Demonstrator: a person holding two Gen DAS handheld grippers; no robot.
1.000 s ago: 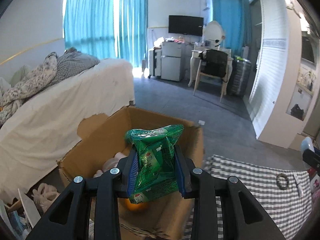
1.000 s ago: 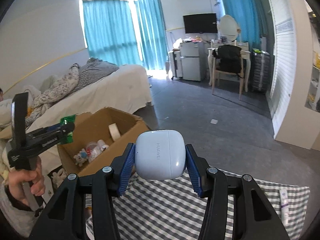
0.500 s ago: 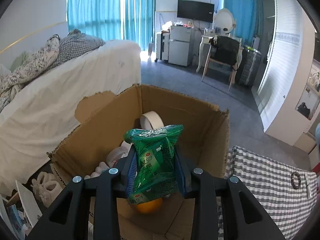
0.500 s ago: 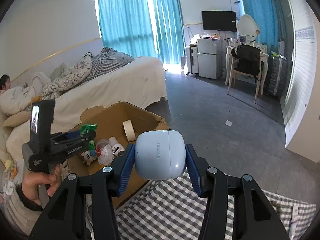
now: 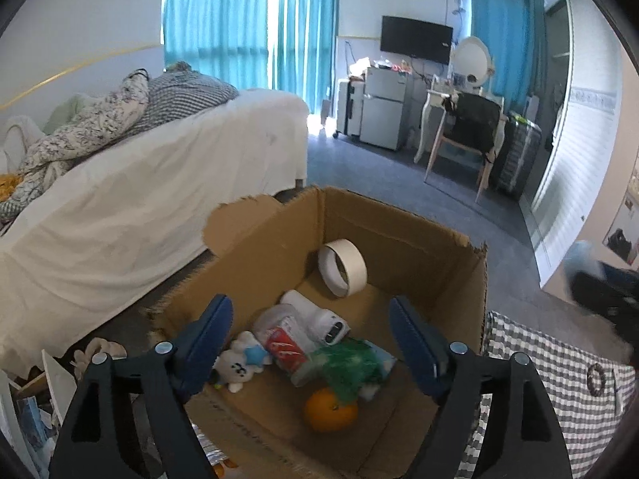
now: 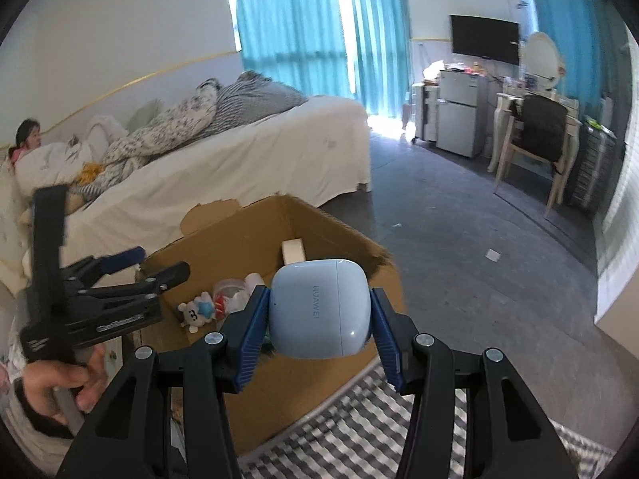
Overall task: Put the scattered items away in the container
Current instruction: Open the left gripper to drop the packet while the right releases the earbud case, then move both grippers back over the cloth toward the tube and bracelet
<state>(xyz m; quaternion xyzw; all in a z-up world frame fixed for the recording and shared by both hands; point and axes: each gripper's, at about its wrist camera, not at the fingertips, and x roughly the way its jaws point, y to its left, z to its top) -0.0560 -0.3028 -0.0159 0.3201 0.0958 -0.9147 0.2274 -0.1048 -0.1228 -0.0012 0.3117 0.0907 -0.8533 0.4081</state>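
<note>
Two grippers over brown cardboard box (image 5: 403,239): left gripper (image 5: 311,339) opening, empty; blurred green packet (image 5: 349,367) probably inside. Right gripper (image 6: 317,319) clamping pale-blue rounded earbud case (image 6: 319,307).

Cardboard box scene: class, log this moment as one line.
left gripper: opening, empty | green packet: in cardboard box | right gripper: holding blue earbud case over box

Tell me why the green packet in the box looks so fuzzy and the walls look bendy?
Left wrist view: the crinkly green snack packet is smeared by motion blur inside the brown cardboard box, beneath the opening left tool. Both views: the fisheye lens curves straight walls; window glare whitens the middle of the teal curtains.
</note>
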